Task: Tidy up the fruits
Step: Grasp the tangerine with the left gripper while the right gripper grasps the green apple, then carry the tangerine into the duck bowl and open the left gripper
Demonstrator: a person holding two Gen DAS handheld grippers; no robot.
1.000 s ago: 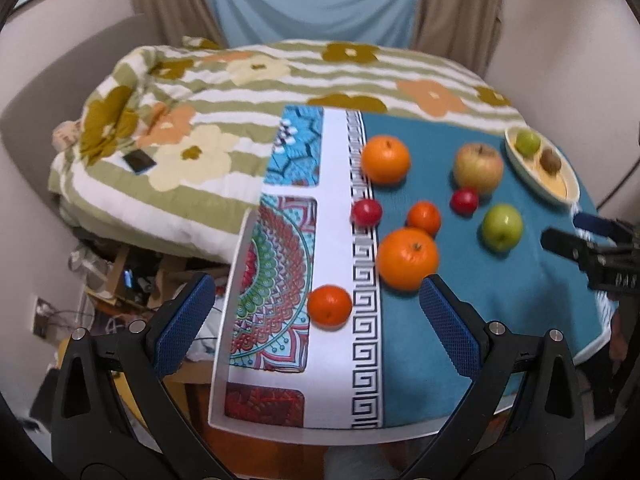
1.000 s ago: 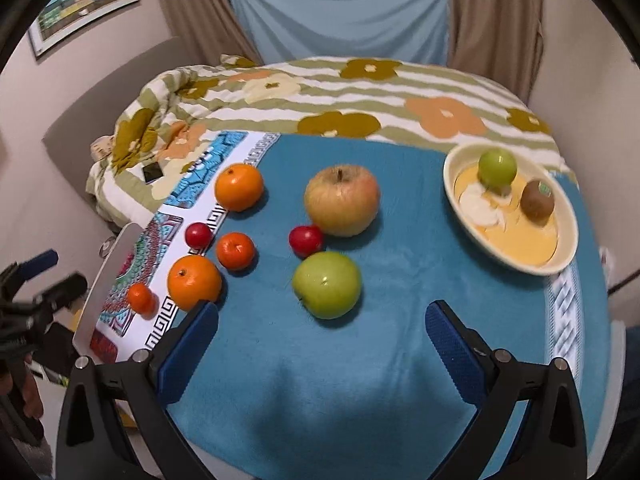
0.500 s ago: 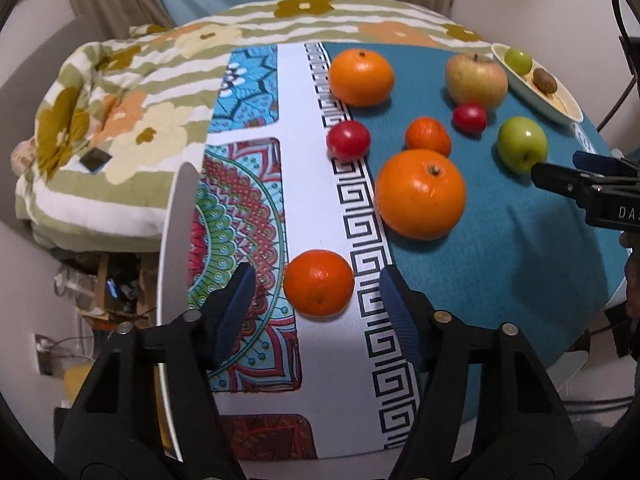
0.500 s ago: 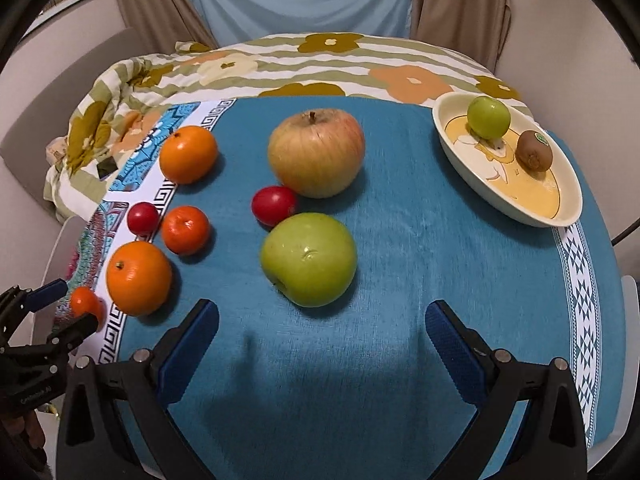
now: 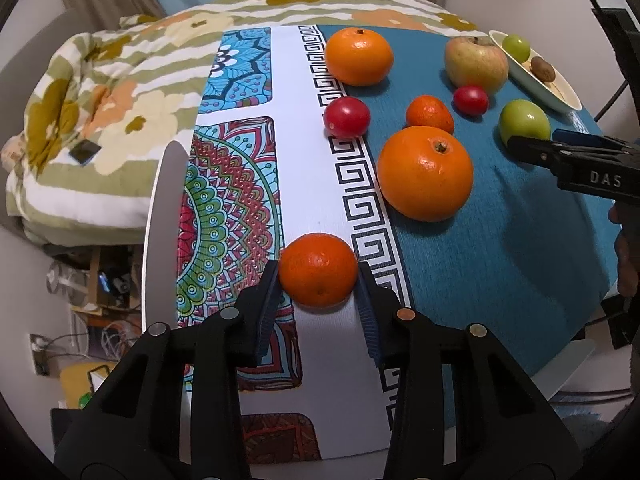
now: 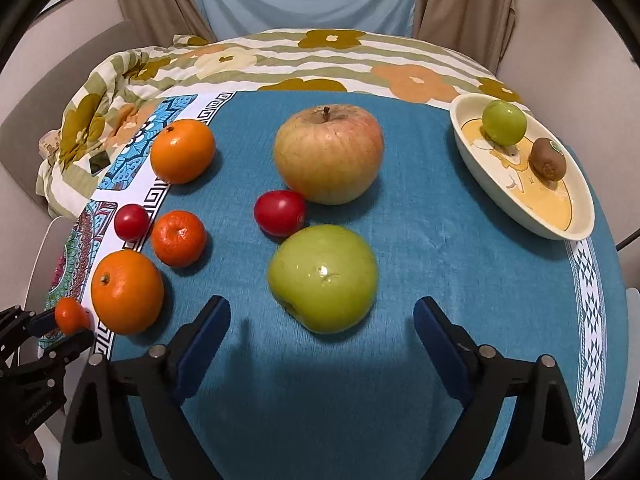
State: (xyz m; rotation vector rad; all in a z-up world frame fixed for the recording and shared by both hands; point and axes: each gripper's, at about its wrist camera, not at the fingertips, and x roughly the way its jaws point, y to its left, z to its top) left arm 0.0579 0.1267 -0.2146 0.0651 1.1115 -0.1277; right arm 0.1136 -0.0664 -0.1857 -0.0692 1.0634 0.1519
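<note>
- since the fruit lies loose, left gripper (image 5: 318, 280) pinches a small mandarin (image 5: 318, 270) at 6 o'clock on the table's (image 5: 332, 364) patterned edge, likely for lifting.
- right gripper (image 6: 322, 320) spread wide, empty, facing the green apple (image 6: 323, 278).
- bowl (image 6: 576, 228) at 2 o'clock, probable destination.

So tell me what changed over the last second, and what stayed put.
The left gripper moved forward and down to the small mandarin at the near edge and narrowed its jaws until both pads touch its sides. The right gripper advanced toward the green apple, jaws wide, gripping nothing. Every fruit lies where it was; the bowl holds the same two pieces.
</note>
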